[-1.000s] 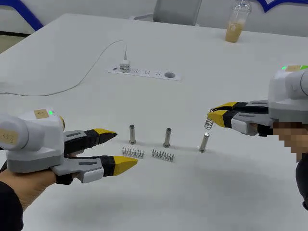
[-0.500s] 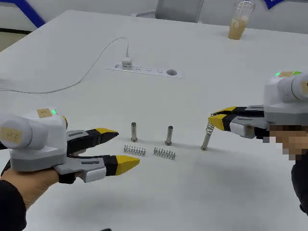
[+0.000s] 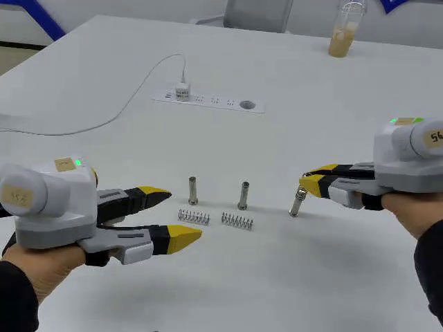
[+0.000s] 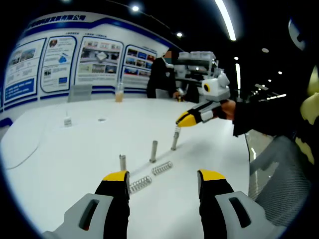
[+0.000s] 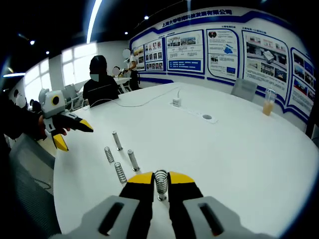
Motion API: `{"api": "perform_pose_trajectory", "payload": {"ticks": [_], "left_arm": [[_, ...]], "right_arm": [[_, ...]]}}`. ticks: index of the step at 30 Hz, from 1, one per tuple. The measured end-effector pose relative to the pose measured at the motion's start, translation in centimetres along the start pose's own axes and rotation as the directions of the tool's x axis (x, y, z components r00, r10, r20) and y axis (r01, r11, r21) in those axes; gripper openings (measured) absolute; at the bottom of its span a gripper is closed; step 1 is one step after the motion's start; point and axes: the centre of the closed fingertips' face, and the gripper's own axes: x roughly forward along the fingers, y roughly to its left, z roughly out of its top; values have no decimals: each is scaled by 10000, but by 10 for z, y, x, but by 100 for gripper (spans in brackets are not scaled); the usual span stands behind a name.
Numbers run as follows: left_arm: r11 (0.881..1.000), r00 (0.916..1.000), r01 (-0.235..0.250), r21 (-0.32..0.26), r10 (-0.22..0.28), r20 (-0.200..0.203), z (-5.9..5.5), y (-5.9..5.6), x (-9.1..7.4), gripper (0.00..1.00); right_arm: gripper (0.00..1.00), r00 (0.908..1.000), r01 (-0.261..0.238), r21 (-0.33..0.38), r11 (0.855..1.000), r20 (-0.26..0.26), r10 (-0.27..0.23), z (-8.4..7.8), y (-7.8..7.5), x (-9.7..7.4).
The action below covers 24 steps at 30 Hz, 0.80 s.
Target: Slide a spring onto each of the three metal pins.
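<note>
Three metal pins stand upright in a row on the white table: the left pin (image 3: 192,190), the middle pin (image 3: 243,195) and the right pin (image 3: 295,204). My right gripper (image 3: 309,182) is shut on a spring (image 5: 160,182) and holds it down over the top of the right pin. Two more springs lie flat in front of the pins: one (image 3: 192,216) by the left pin, the other (image 3: 237,221) by the middle pin. My left gripper (image 3: 173,216) hovers open just left of the lying springs, with nothing between its jaws.
A white power strip (image 3: 208,102) with a plugged cable (image 3: 124,104) lies further back on the table. A cup with a drink (image 3: 340,34) stands at the far edge. People stand beyond the table (image 5: 99,74).
My right gripper has come down and brought the spring from above the right pin onto its top. The left gripper has stayed in place, open.
</note>
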Motion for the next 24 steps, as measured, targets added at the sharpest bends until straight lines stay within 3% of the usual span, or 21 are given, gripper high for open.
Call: {"api": "perform_pose_trajectory", "payload": {"ticks": [24], "left_arm": [[10000, 10000, -11, -90, 11, 18, -1, 0, 1, 56]], "right_arm": [[12, 9972, 136, -111, 9998, -727, -144, -32, -4, 19]]}}
